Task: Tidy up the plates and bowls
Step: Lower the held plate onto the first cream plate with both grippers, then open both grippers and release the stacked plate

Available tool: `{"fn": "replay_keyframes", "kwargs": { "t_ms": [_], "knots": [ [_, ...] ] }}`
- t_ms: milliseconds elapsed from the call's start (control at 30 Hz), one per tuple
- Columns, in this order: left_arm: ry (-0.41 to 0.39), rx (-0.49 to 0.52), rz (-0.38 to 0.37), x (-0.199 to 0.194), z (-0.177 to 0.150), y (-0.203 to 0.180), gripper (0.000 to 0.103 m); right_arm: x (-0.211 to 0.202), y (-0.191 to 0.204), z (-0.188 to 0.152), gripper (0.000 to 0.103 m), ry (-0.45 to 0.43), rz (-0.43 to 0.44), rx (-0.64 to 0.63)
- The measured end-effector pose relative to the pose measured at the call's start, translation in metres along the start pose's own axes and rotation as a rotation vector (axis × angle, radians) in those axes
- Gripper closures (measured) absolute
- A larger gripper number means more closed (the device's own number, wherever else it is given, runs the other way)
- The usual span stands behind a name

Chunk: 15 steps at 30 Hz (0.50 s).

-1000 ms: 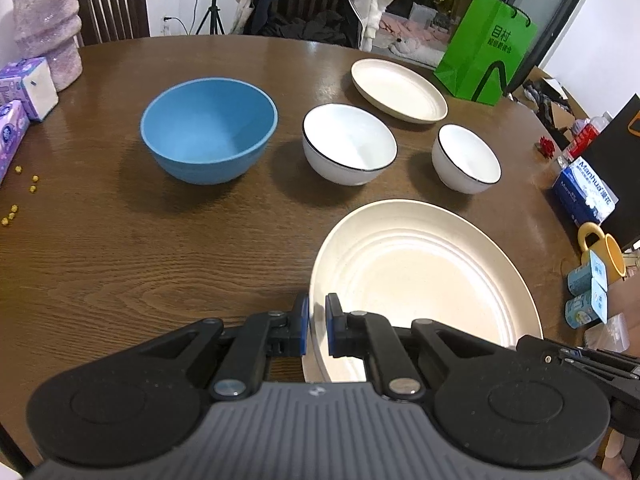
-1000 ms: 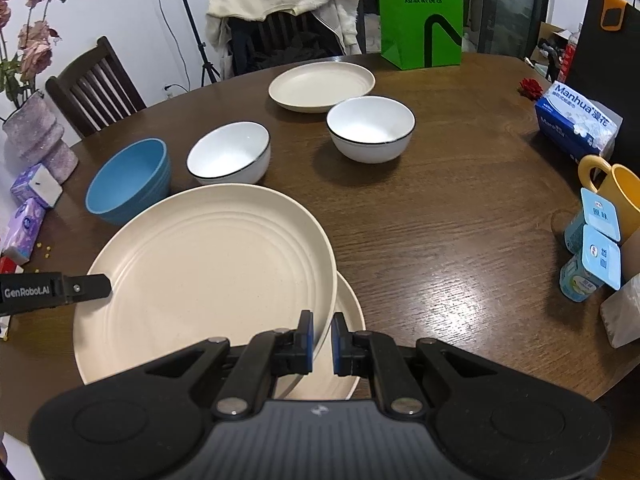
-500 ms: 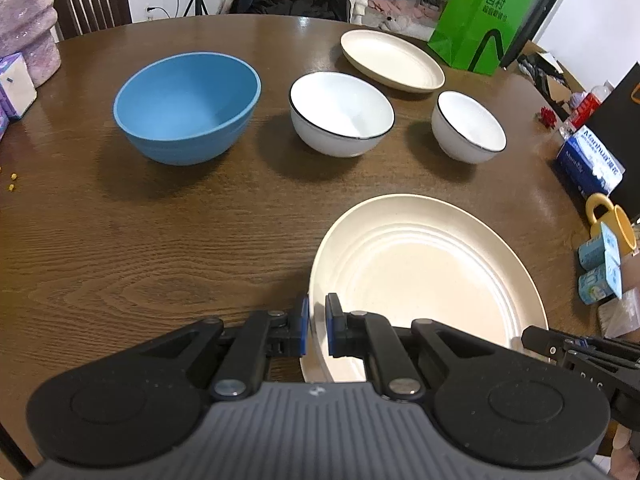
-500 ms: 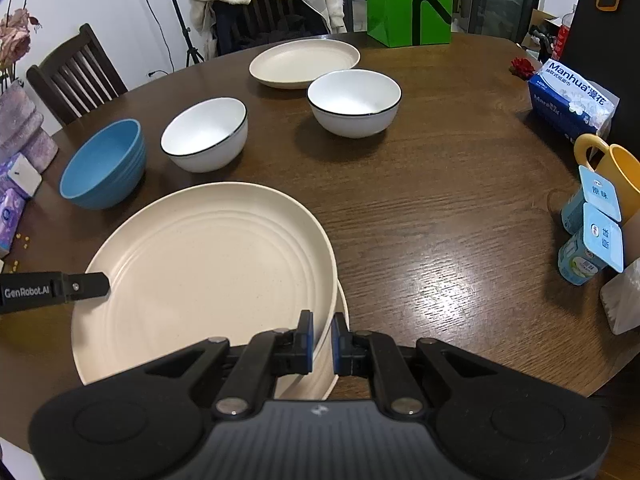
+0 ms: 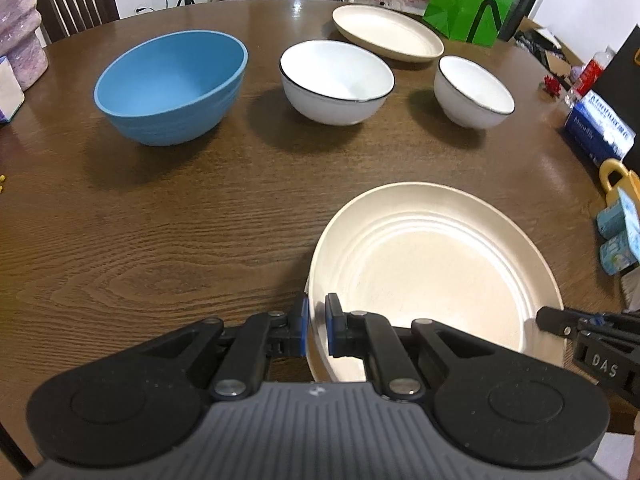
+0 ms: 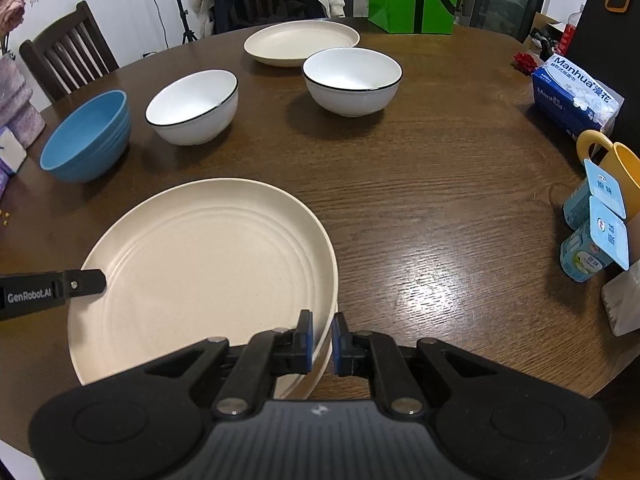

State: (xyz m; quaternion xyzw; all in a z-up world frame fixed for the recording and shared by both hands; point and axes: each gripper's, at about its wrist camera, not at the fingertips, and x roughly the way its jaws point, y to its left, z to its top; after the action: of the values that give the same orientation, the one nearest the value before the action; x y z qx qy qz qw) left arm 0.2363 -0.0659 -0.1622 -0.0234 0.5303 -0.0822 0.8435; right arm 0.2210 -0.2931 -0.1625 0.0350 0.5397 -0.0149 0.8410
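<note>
A large cream plate (image 5: 432, 264) (image 6: 208, 264) is held at opposite rims by both grippers, over a second cream plate whose edge (image 6: 320, 372) shows beneath it. My left gripper (image 5: 316, 326) is shut on the plate's left rim. My right gripper (image 6: 322, 340) is shut on its right rim. Farther back stand a blue bowl (image 5: 172, 84) (image 6: 86, 140), a larger white bowl (image 5: 336, 80) (image 6: 194, 106), a smaller white bowl (image 5: 472, 94) (image 6: 352, 80) and a small cream plate (image 5: 386, 36) (image 6: 300, 42).
A green bag (image 5: 476, 0) stands at the table's far edge. A tissue pack (image 6: 572, 96), a yellow mug (image 6: 612, 164) and yoghurt cups (image 6: 592, 228) are at the right. A purple vase (image 5: 20, 36) and chairs (image 6: 64, 56) are at the left.
Both grippers have lowered with the large plate, so it now sits close onto the plate beneath. The bowls have not moved.
</note>
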Motion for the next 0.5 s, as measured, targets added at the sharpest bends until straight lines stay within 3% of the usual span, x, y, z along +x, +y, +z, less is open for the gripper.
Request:
{"fn": "replay_keyframes", "kwargs": {
  "t_ms": [500],
  "knots": [
    [0.022,0.043,0.043,0.011,-0.005,-0.007,0.094,0.012,0.008,-0.005,0.093,0.001,-0.032,-0.069]
  ]
}}
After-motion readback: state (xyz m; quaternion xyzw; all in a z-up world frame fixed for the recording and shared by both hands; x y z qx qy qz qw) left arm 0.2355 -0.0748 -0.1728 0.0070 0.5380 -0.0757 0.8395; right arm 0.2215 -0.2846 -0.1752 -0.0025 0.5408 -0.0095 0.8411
